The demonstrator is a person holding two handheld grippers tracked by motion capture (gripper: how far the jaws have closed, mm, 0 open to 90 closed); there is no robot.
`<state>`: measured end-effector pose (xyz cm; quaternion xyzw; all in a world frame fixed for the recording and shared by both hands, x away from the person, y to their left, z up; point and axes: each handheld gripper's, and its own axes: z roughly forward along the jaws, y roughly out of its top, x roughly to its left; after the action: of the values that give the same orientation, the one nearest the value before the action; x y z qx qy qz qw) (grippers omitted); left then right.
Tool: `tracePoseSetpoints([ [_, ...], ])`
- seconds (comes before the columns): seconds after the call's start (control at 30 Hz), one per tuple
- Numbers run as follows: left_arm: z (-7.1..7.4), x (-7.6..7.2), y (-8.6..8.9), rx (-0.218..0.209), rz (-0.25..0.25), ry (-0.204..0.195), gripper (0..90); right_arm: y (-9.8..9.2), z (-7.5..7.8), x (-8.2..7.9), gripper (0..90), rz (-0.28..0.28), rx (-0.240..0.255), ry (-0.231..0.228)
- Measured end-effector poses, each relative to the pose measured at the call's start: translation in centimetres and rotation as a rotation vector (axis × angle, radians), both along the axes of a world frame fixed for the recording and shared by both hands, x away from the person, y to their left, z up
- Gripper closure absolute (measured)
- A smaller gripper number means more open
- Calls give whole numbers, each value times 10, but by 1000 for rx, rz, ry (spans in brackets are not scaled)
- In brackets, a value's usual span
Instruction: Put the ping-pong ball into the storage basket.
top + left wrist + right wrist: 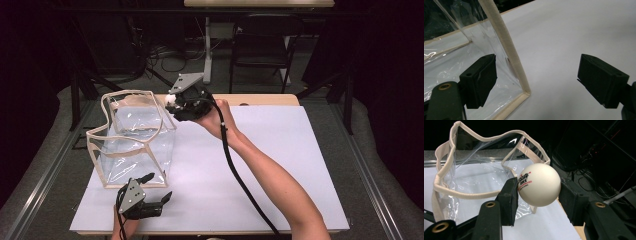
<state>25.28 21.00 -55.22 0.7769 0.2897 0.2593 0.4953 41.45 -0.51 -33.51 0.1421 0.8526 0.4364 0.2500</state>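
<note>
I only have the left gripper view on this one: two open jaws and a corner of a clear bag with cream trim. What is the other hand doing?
Observer: The right gripper is shut on a white ping-pong ball.
Operator: Where is it relative to the bag?
Observer: In the high view it is raised by the far right part of the clear bag rim; the ball is not inside yet.
Operator: Is the bag's mouth open?
Observer: Yes, the cream rim gapes open in a wavy loop.
Operator: And my left gripper?
Observer: The left gripper sits low at the bag's near corner, jaws open.
</note>
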Motion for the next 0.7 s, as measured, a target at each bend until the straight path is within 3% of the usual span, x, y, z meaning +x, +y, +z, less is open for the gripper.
tracePoseSetpoints([
  [0.7,0,0,0,-1,-1,-2,161,19,6,4,507,13,-25,4],
])
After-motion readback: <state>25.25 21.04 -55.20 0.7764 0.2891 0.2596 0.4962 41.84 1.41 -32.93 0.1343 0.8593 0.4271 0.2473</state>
